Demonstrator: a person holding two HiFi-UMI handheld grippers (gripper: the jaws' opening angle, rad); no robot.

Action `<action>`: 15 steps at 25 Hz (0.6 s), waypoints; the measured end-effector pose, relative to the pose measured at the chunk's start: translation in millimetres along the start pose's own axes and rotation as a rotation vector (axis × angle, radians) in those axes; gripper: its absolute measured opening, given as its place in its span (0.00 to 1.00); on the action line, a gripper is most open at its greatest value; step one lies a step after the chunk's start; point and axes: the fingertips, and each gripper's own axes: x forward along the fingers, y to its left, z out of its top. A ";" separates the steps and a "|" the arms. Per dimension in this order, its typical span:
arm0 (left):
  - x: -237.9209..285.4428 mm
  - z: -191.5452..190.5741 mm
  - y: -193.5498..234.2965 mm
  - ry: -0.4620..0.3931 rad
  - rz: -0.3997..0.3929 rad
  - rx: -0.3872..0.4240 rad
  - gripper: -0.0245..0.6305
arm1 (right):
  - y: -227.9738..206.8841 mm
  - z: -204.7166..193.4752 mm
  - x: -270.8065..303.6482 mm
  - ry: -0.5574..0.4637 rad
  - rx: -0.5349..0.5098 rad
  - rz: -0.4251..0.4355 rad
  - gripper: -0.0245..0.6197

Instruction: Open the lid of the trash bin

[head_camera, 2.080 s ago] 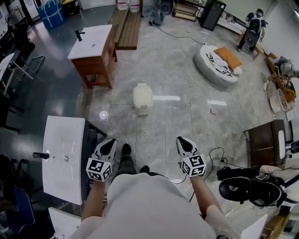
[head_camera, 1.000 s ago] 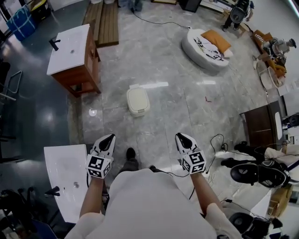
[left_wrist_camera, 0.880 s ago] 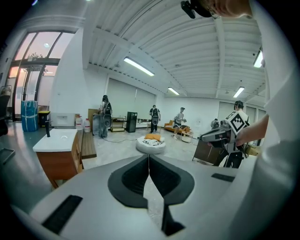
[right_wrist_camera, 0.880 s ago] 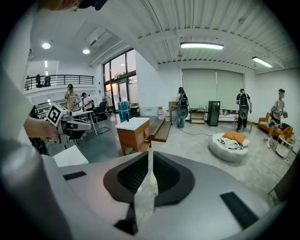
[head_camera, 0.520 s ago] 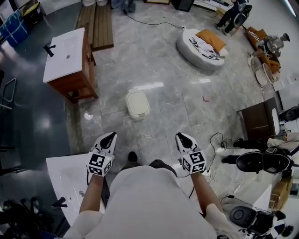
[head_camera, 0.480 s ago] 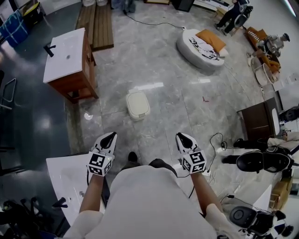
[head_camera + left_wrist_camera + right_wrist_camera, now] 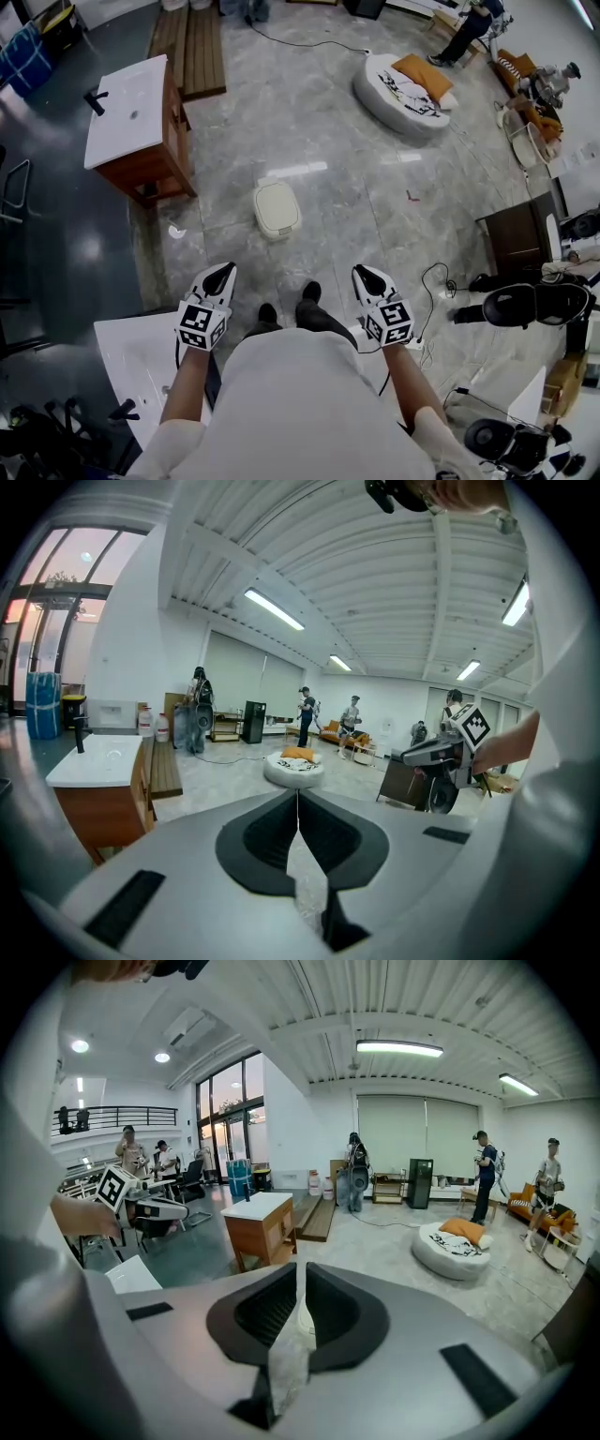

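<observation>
- Since half a second earlier, one shoe (image 7: pixel 309 292) had swung forward beneath us, while the trash bin (image 7: pixel 277 208) kept nearly the same place in the head view. We judged that we were still walking up to it, with no reach begun.
- The trash bin stood on the marble floor (image 7: pixel 347 178) ahead of our feet, lid down, well apart from both grippers. A wooden washstand (image 7: pixel 131 112) stood off to its left.
- The left gripper (image 7: pixel 219 277) and right gripper (image 7: pixel 364 277) were held out as before, each with its fingers pressed together on nothing.
- We could read no brand or label on the bin. Only the black-and-white square markers on the gripper cubes showed.
</observation>
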 end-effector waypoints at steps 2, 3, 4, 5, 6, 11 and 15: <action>3.5 -0.6 -0.1 0.003 0.004 -0.004 0.07 | -2.3 -0.7 3.1 0.005 -0.001 0.007 0.09; 5.6 -0.4 -0.8 0.004 0.006 -0.005 0.07 | -4.1 -0.9 4.6 0.006 -0.001 0.012 0.09; 8.0 -0.1 -1.6 0.005 0.008 -0.007 0.07 | -6.2 -1.1 6.5 0.007 -0.002 0.018 0.09; 10.7 0.3 -2.4 0.007 0.012 -0.008 0.07 | -8.8 -0.9 8.9 0.008 -0.003 0.025 0.09; 13.8 1.0 -2.7 0.008 0.016 -0.010 0.07 | -11.7 -0.1 12.1 0.009 -0.006 0.032 0.09; 32.0 7.9 -2.9 0.013 0.048 -0.028 0.07 | -32.3 10.1 32.2 0.017 -0.027 0.072 0.09; 50.4 11.5 -2.6 0.020 0.083 -0.042 0.07 | -52.9 17.7 51.7 0.027 -0.043 0.113 0.09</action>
